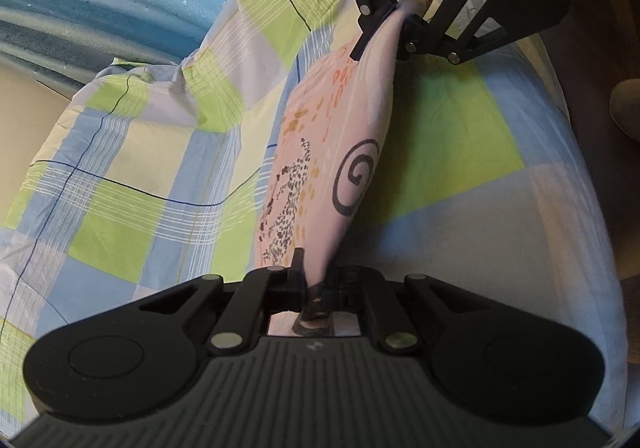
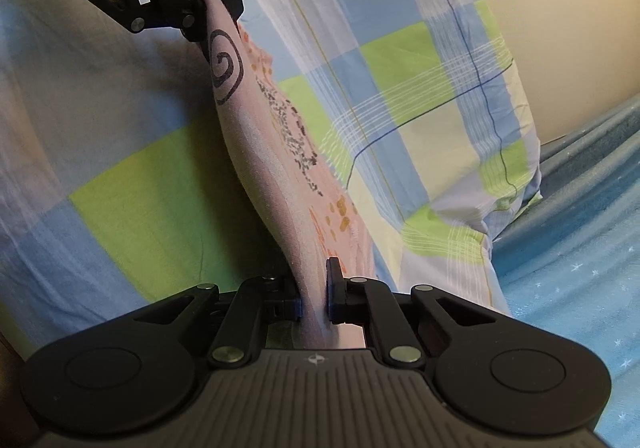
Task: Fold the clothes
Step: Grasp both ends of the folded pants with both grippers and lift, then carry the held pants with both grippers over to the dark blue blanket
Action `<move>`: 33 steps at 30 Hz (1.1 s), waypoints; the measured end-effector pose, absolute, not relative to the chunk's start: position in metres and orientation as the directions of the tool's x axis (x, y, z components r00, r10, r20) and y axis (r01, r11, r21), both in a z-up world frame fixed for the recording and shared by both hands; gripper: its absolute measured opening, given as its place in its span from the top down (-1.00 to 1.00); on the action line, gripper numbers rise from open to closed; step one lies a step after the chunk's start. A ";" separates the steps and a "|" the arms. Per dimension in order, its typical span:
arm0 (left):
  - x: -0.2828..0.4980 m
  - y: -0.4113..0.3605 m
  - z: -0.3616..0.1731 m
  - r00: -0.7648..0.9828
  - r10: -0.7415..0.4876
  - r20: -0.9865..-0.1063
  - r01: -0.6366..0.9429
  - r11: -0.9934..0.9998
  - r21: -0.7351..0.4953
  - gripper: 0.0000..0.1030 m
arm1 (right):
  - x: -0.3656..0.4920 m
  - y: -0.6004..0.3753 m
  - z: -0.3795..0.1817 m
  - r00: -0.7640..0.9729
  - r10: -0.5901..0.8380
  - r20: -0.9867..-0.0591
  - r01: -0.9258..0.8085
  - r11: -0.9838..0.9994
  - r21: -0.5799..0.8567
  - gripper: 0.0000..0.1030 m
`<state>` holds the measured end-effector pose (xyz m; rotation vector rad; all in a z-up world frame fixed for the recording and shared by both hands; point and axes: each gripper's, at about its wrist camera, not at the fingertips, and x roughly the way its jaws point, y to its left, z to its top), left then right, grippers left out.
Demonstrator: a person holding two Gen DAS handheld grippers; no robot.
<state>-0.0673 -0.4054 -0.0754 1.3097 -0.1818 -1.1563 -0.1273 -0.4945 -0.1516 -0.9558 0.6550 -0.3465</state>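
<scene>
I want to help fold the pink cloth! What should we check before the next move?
1. Left gripper shut on cloth: ok.
2. Right gripper shut on cloth: ok.
3. Cloth stretched between both grippers, not sagging: ok.
4. Cloth lifted off the checked bedding: cannot tell.
5. Cloth's hanging part smooth: cannot tell, it is seen edge-on.
</scene>
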 end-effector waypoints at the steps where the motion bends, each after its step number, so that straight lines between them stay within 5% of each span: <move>1: -0.068 -0.404 -0.073 0.472 -0.740 -0.478 0.556 -0.171 0.814 0.91 | -0.128 -0.494 -0.149 0.757 -0.547 -0.358 -0.006 0.542 -0.841 0.84; 17: -0.115 -0.399 -0.028 0.391 -0.830 -0.399 0.506 -0.168 0.846 0.91 | -0.196 -0.487 -0.105 0.706 -0.637 -0.309 0.071 0.498 -0.864 0.85; 33: -0.260 -0.421 0.023 0.059 -0.953 -0.297 0.433 -0.244 0.868 0.90 | -0.362 -0.477 -0.043 0.473 -0.852 -0.226 0.235 0.370 -0.899 0.85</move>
